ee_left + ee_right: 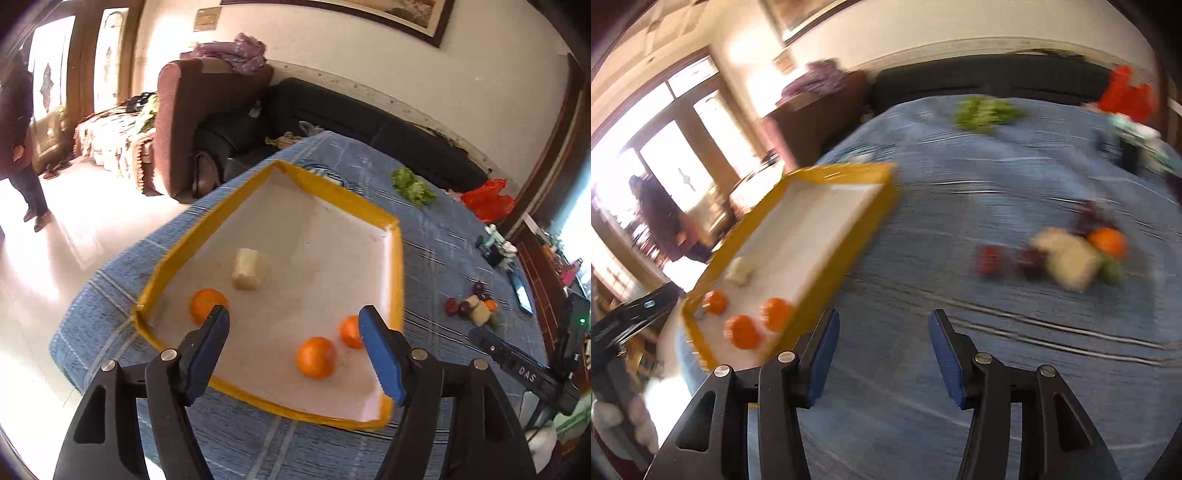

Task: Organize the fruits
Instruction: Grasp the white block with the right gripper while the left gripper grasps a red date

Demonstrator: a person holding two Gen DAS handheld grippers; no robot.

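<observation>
Left wrist view shows your left tongs [293,326] with their jaws apart and nothing between them, poised above the near end of the yellow-rimmed tray [334,192]. Inside the tray lie three oranges [316,357] at the near side and a pale chunk of fruit [248,268] farther in. Your right tongs [882,334] are likewise parted and empty, over bare blue tablecloth [923,177] just right of the tray. Ahead and to the right of them sits the loose pile of fruit [1067,258]: an orange, pale pieces, dark red ones and something green, though blur hides the detail. Farther off lie some leafy greens [982,109] and a red bag [1126,92]. You look to be between drops, with both tools free. Your next move likely calls for reaching the right tongs to the pile, picking one piece at its edge and closing gently so the heap does not scatter.
</observation>
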